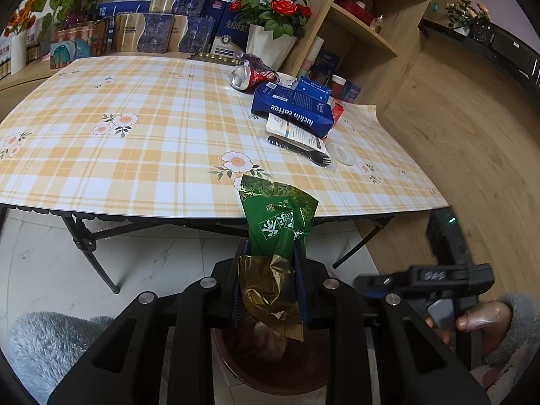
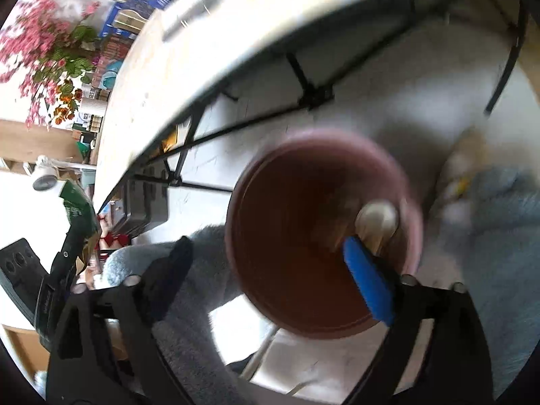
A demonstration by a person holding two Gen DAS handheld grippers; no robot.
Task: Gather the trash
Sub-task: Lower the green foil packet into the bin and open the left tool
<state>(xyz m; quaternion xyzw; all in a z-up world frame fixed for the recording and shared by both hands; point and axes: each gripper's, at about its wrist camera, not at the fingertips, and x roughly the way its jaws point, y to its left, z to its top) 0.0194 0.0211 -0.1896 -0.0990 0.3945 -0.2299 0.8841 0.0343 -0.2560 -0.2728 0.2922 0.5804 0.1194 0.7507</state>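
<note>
My left gripper (image 1: 271, 253) is shut on a crumpled green and gold foil packet (image 1: 280, 222), held over the brown bin (image 1: 229, 368) on the floor in front of the table. In the right wrist view my right gripper (image 2: 273, 270) stands wide open above the same bin (image 2: 270, 236), with nothing between its fingers. A pale round thing (image 2: 376, 219), too blurred to identify, lies inside the bin just beyond the blue-padded finger (image 2: 368, 280). The green packet (image 2: 79, 209) shows at the left edge there.
On the plaid tablecloth (image 1: 135, 155) at the right lie a crushed red can (image 1: 246, 77), a blue coffee box (image 1: 293, 108), a white packet, a black plastic fork (image 1: 300, 150) and a clear lid (image 1: 341, 152). Boxes and flower pots line the far edge. A hand in a fluffy sleeve (image 1: 482, 320) is at the lower right.
</note>
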